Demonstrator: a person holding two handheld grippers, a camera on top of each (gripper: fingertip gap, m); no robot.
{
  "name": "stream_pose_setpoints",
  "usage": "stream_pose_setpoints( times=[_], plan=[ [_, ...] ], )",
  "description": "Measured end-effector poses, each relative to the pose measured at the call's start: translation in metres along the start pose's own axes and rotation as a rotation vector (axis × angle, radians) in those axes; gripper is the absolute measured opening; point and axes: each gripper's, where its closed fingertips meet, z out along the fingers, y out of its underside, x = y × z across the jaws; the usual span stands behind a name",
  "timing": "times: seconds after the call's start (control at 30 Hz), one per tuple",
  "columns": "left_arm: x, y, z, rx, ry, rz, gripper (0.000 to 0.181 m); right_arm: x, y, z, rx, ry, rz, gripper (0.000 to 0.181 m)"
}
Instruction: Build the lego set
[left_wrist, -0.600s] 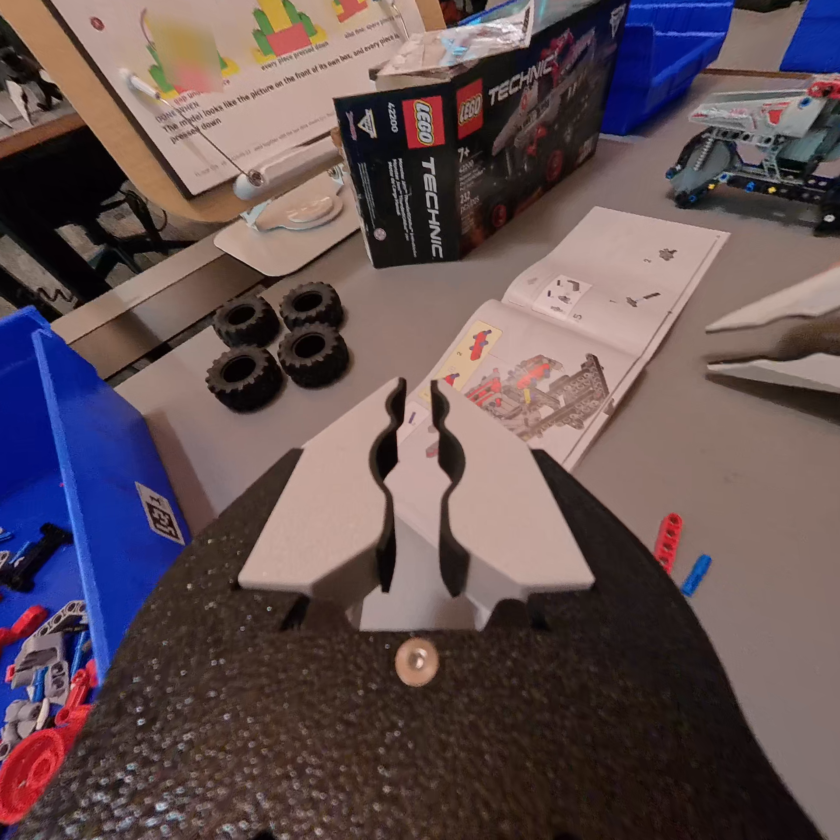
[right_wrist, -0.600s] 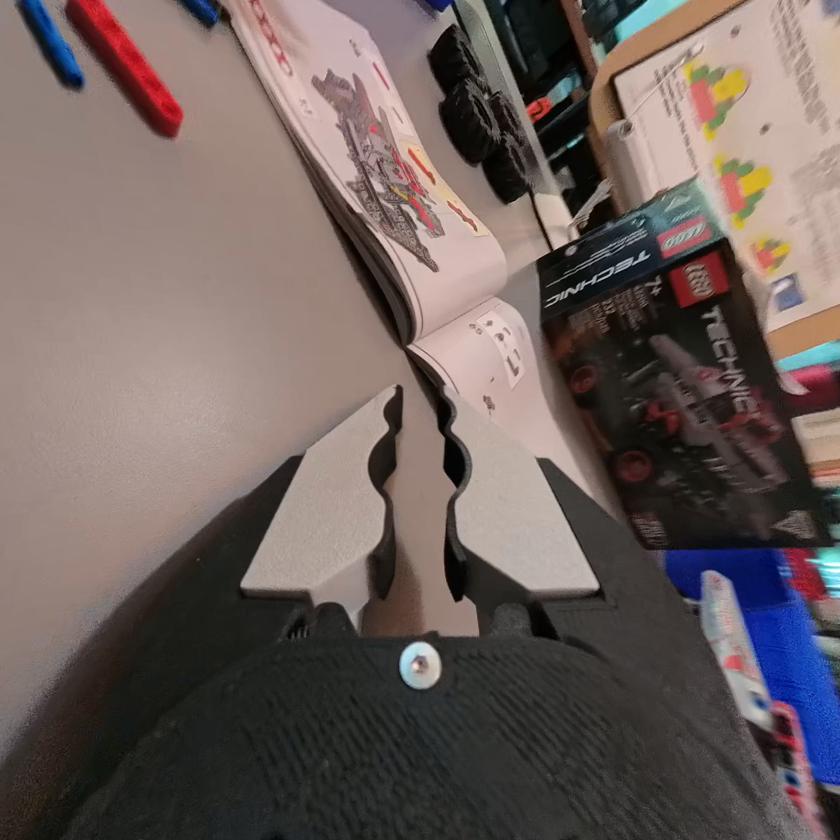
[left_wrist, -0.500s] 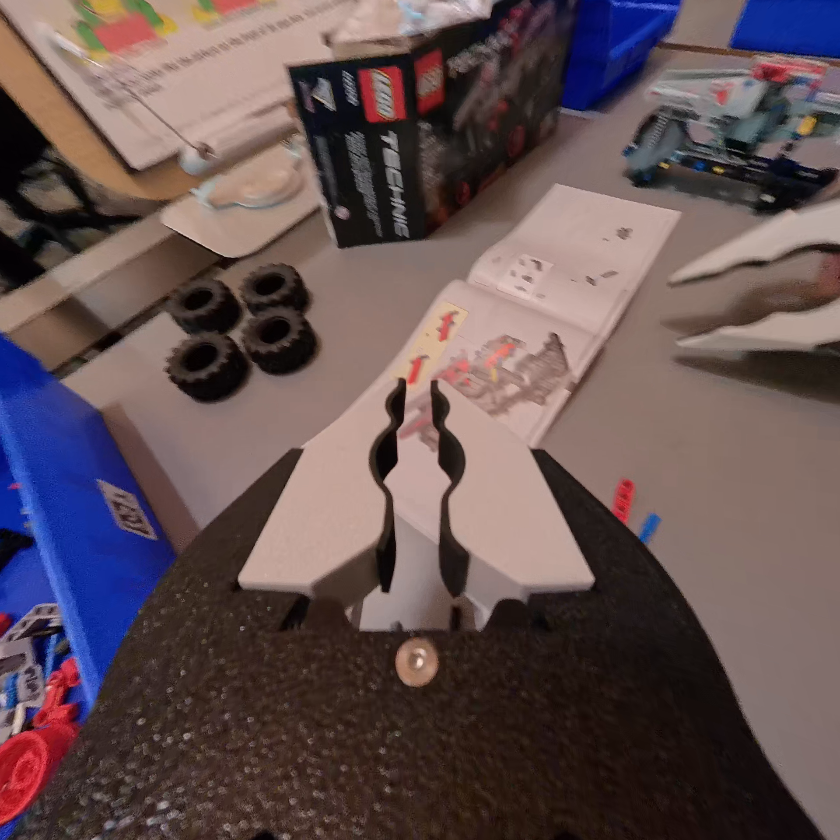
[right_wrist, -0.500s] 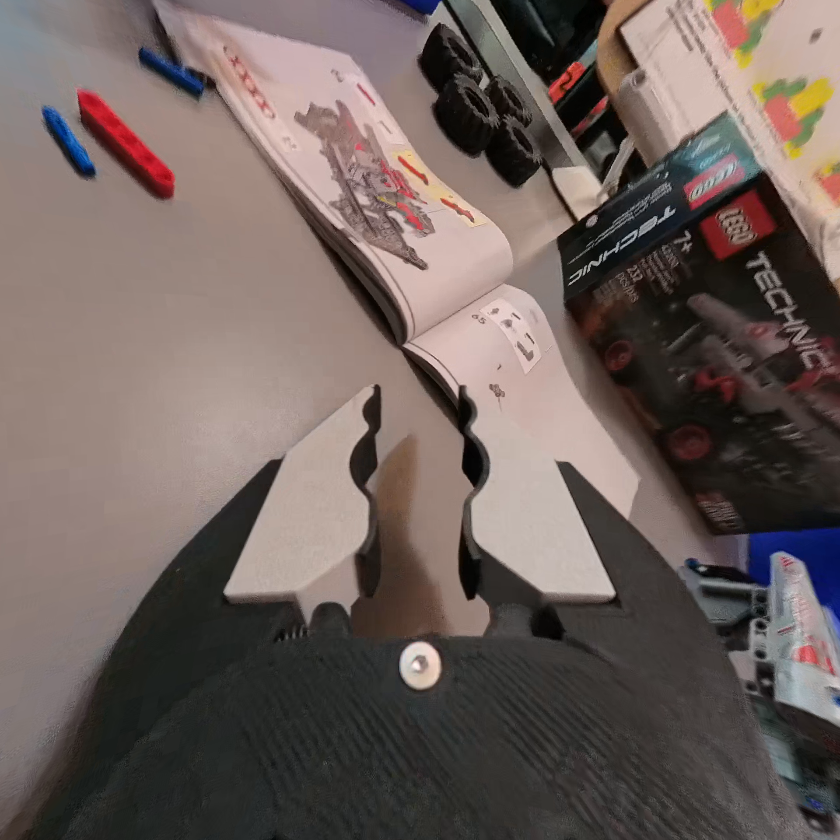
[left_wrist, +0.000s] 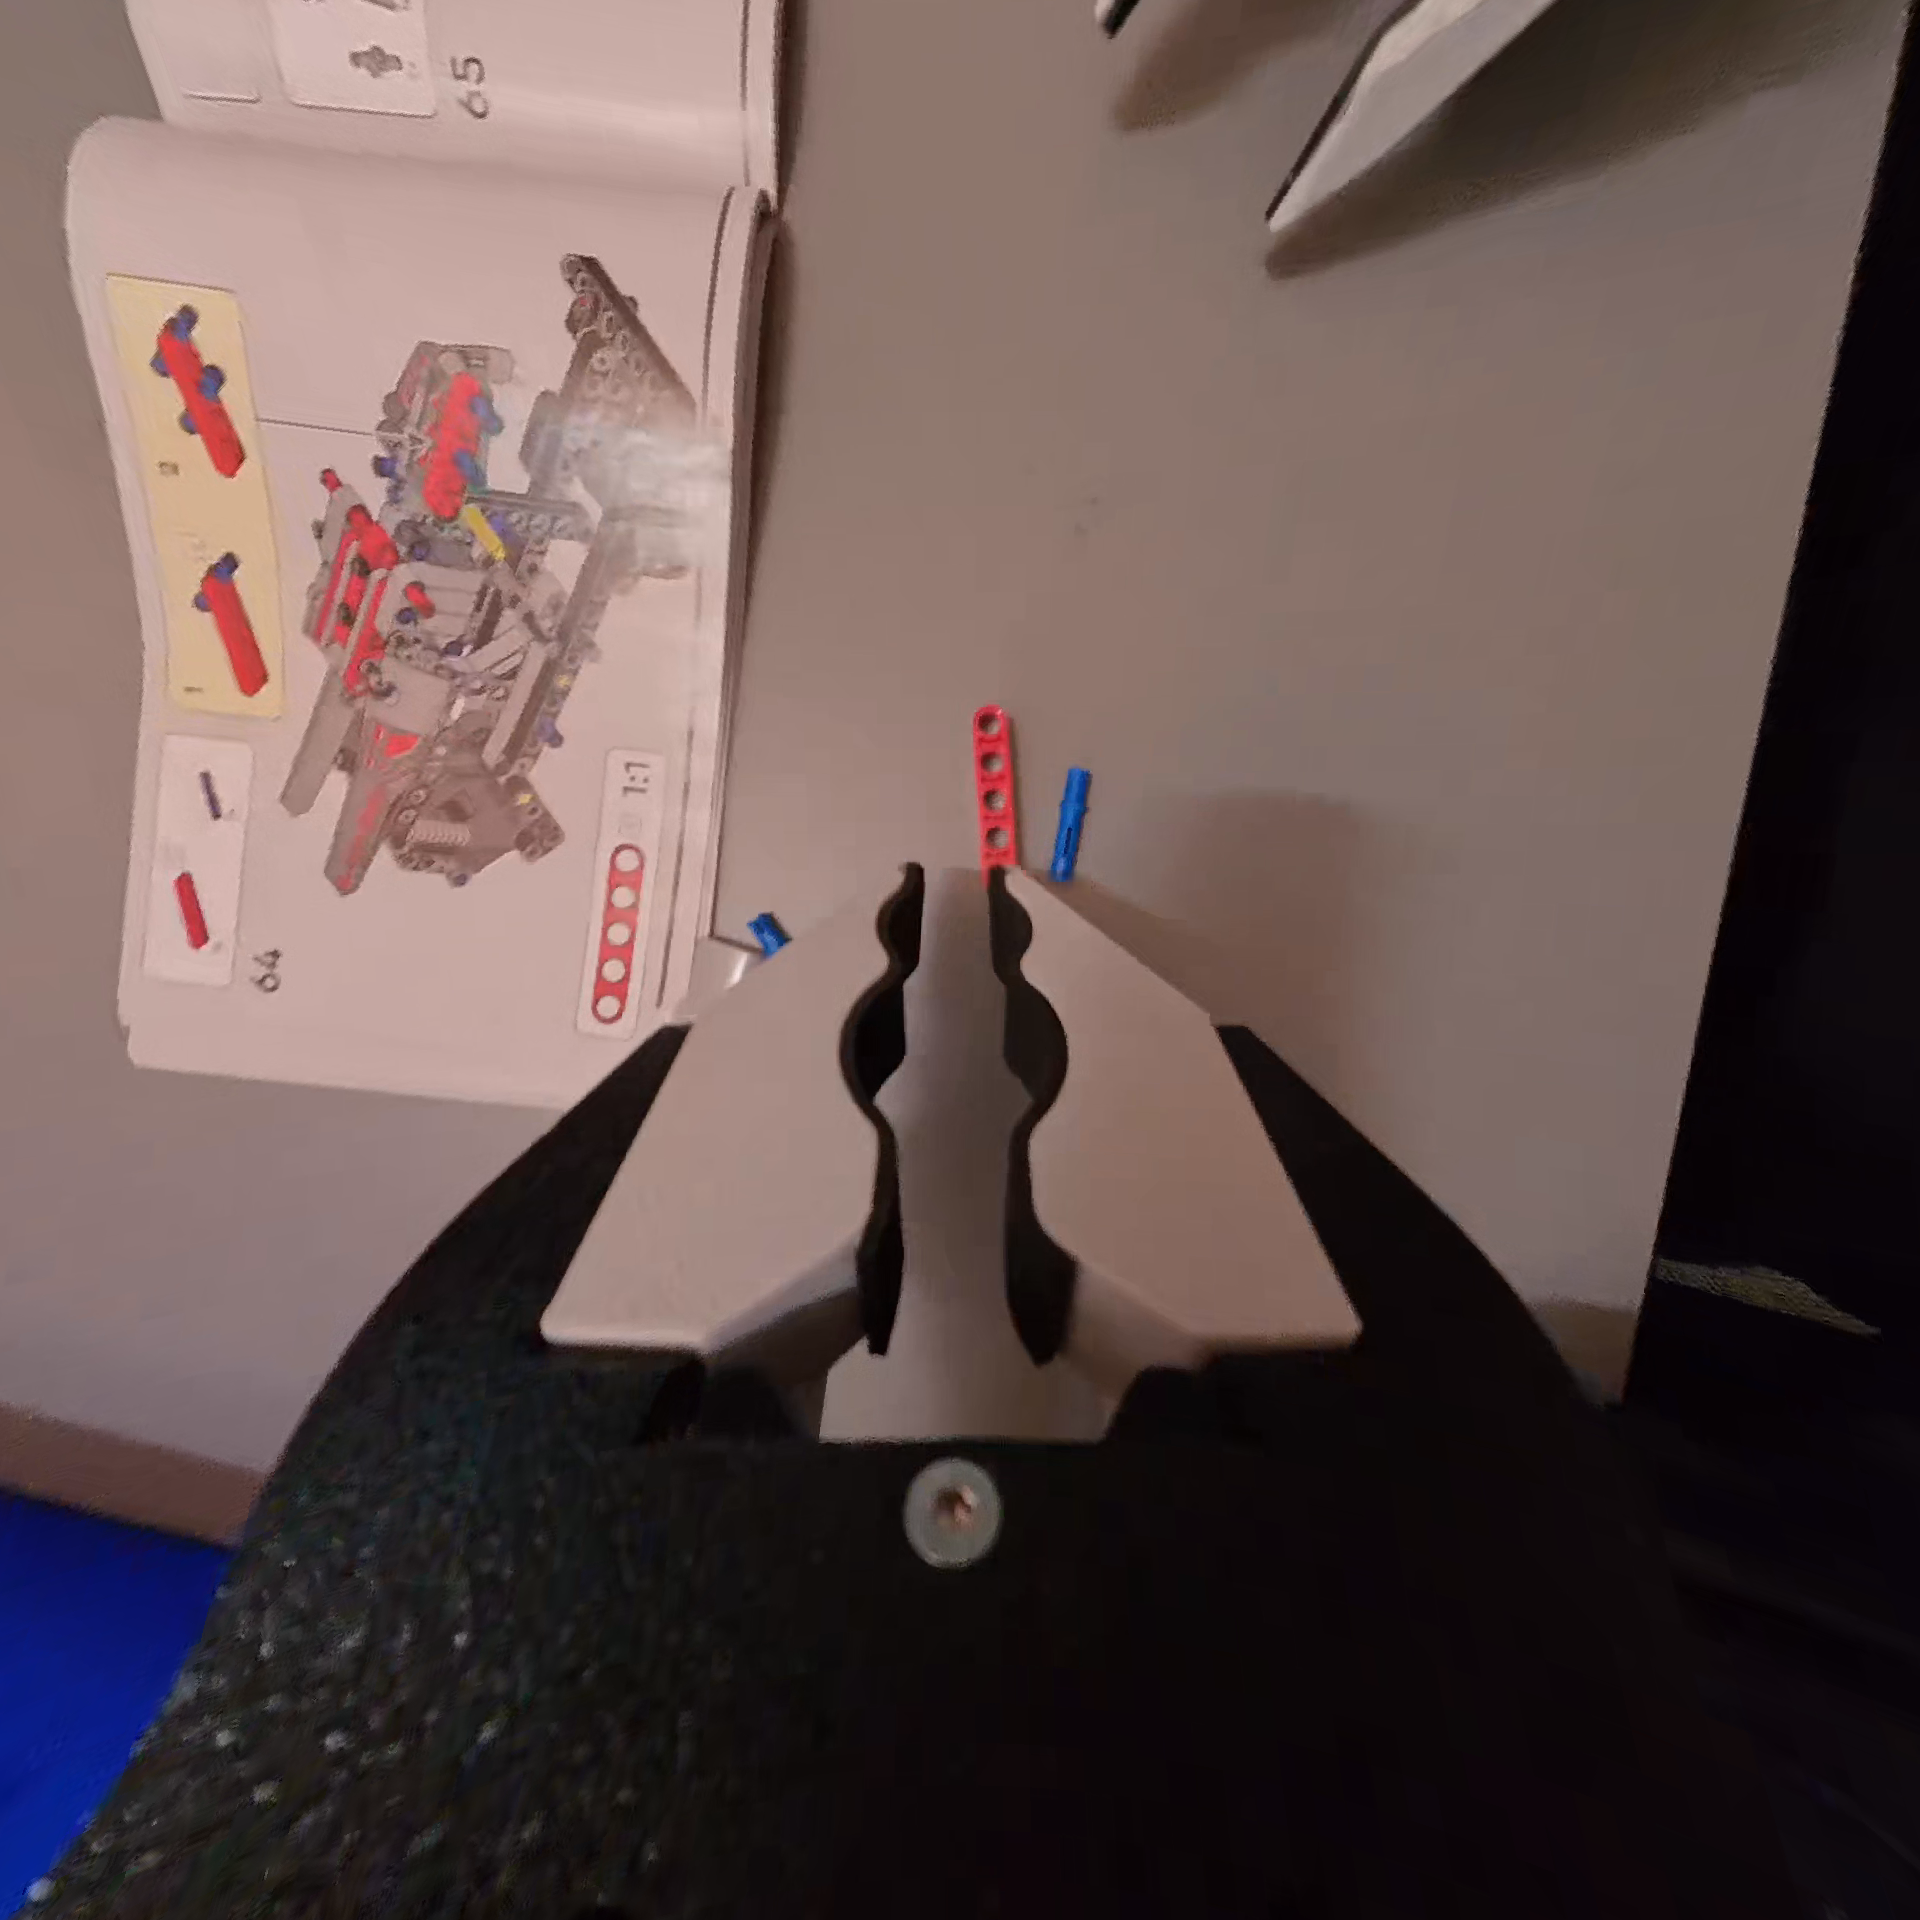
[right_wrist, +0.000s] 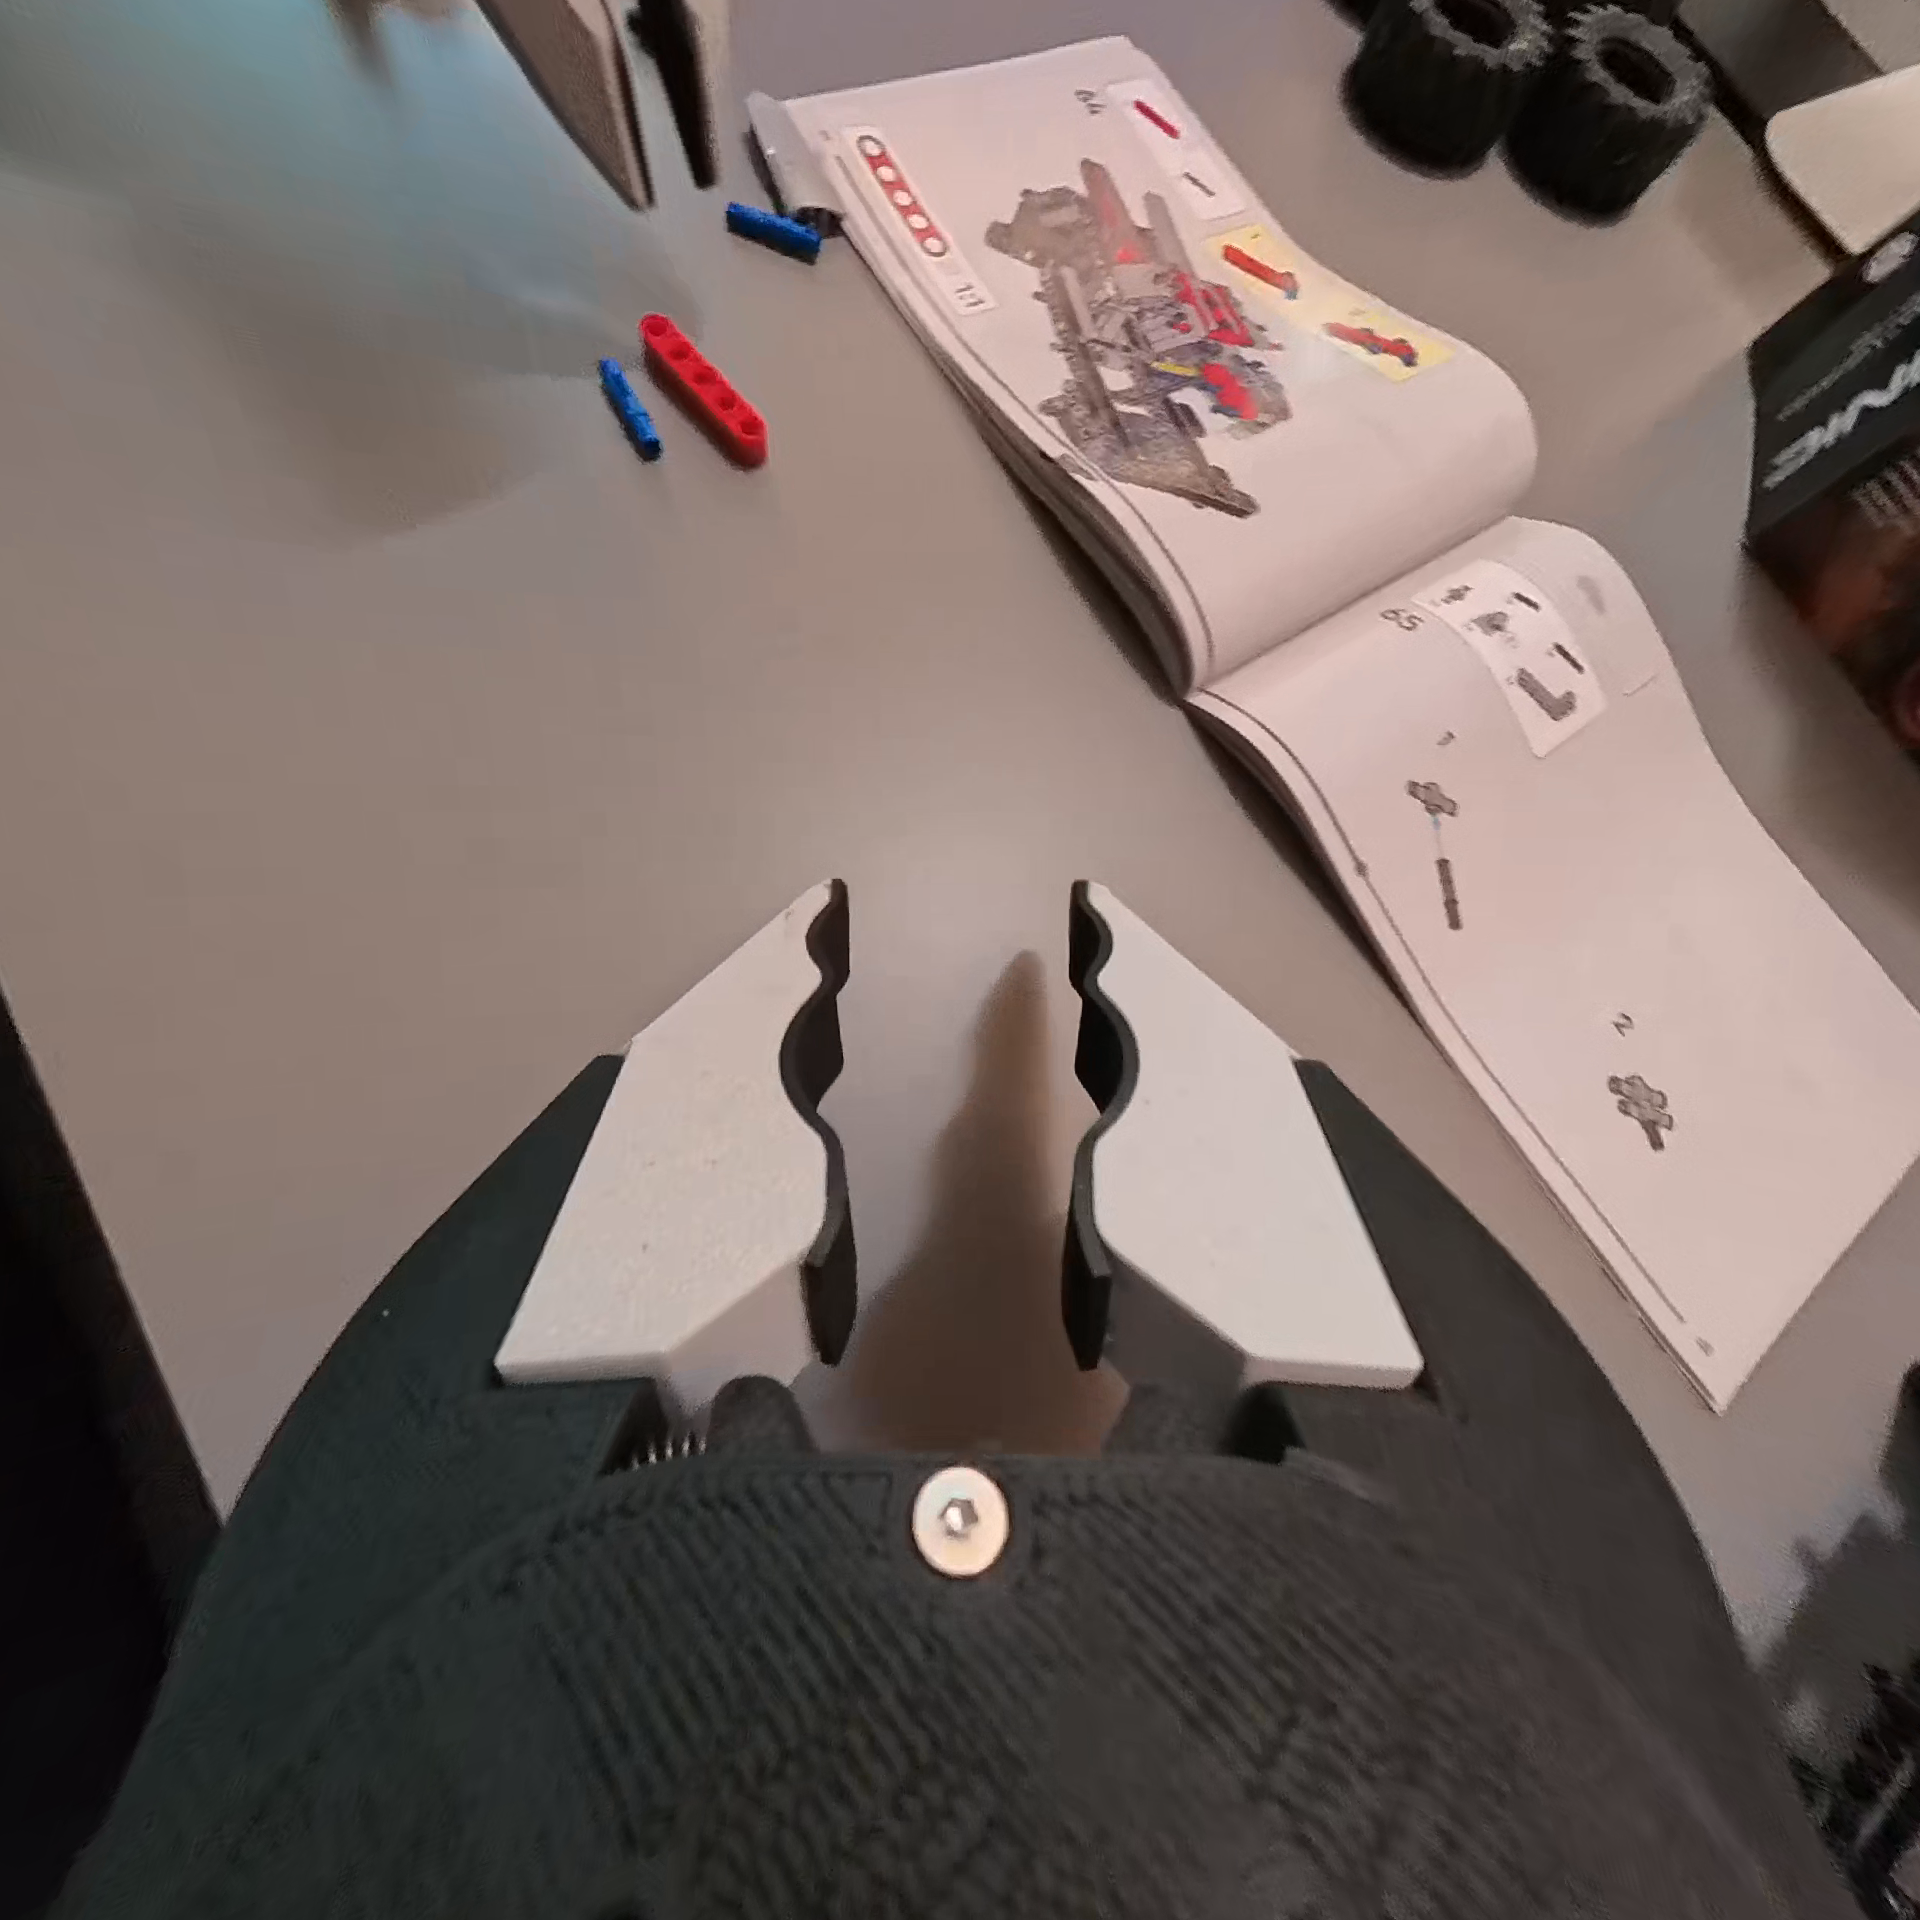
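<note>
A red five-hole beam (left_wrist: 992, 800) lies flat on the grey table with a blue pin (left_wrist: 1068, 824) right beside it. My left gripper (left_wrist: 954, 878) hovers just above the beam's near end, jaws a narrow gap apart and empty. A second blue pin (left_wrist: 767, 932) lies at the edge of the open instruction booklet (left_wrist: 416, 623). My right gripper (right_wrist: 958, 894) is open and empty over bare table, well short of the beam (right_wrist: 704, 390) and pin (right_wrist: 630, 408). The left gripper's fingers (right_wrist: 603, 104) show blurred at the top of the right wrist view.
The booklet (right_wrist: 1351, 468) lies to the right of the right gripper. Black tyres (right_wrist: 1527, 83) and the dark set box (right_wrist: 1839, 416) sit beyond it. A blue bin (left_wrist: 83, 1662) is at lower left. The table edge (left_wrist: 1766, 727) runs close on the right. Tip to tip, the grippers are about 15 cm apart.
My left gripper has swung down and right, from over the booklet to the red beam. My right gripper has opened wider and turned to level with the table.
</note>
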Motion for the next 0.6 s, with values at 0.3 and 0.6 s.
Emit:
stream_pose_setpoints(
  times=[0.3, 0.6],
  plan=[
    [0.007, 0.001, 0.012, -0.02, 0.053, 0.011, 0.014, -0.014, -0.021, 0.006, 0.055, -0.023, -0.025, 0.033],
    [0.001, 0.002, 0.026, -0.005, 0.087, -0.032, 0.005, -0.026, -0.045, 0.025, 0.119, -0.05, -0.048, 0.028]
  ],
)
